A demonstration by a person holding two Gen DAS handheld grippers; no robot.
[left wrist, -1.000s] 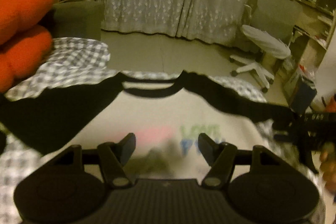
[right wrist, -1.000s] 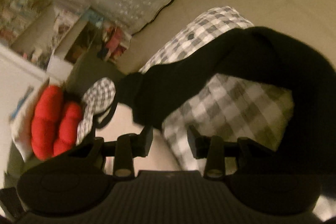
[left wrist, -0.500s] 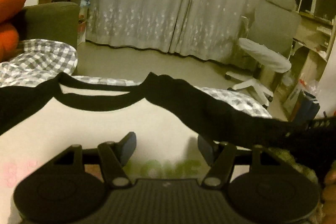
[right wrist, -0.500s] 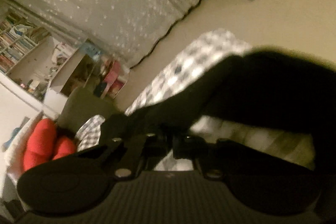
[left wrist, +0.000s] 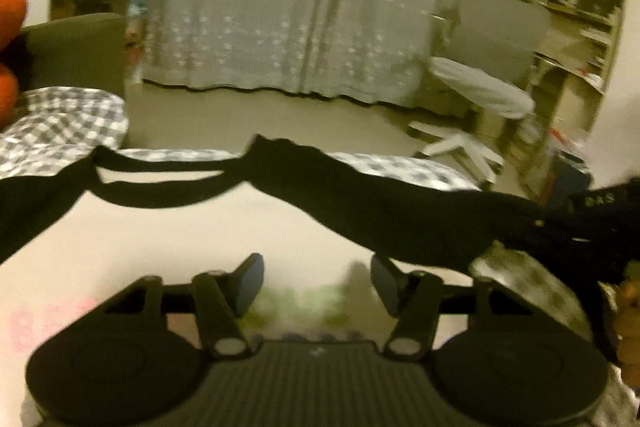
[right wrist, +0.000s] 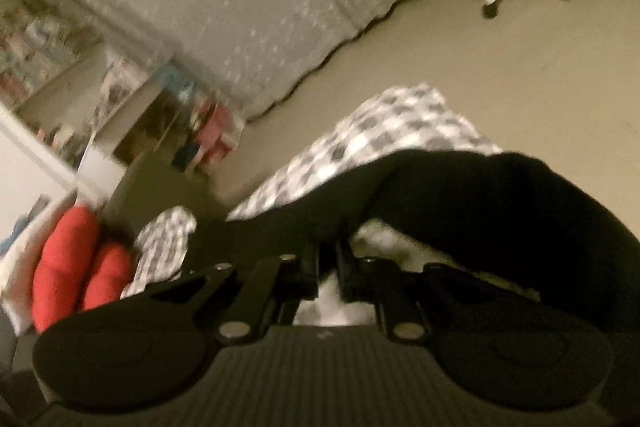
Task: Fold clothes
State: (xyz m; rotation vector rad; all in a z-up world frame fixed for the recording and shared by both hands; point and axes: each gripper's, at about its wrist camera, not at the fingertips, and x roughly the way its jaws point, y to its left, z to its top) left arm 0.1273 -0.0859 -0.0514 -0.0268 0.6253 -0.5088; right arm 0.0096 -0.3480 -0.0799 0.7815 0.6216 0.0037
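A white T-shirt point(left wrist: 200, 235) with black sleeves, black collar and a green print lies on a checked bed cover point(left wrist: 60, 123). My left gripper point(left wrist: 316, 279) hovers low over the white chest. Its jaws are closing with only flat cloth under them and nothing pinched. The black sleeve point(left wrist: 380, 211) stretches, lifted, to my right gripper point(left wrist: 600, 203) at the right edge. In the right wrist view the right gripper point(right wrist: 329, 259) has its fingertips close together on the black sleeve point(right wrist: 480, 195), the jaws opening slightly with the cloth still between them.
A red cushion point(right wrist: 68, 259) lies left of the bed cover point(right wrist: 400, 123). A white office chair point(left wrist: 480, 91) stands on the floor beyond the bed, with curtains point(left wrist: 280, 7) behind it. Shelves point(left wrist: 580, 47) line the right wall.
My left gripper slid right along the shirt and sank closer to it, its fingers drawing nearer together. My right gripper, open beside the sleeve before, has shut on the black sleeve.
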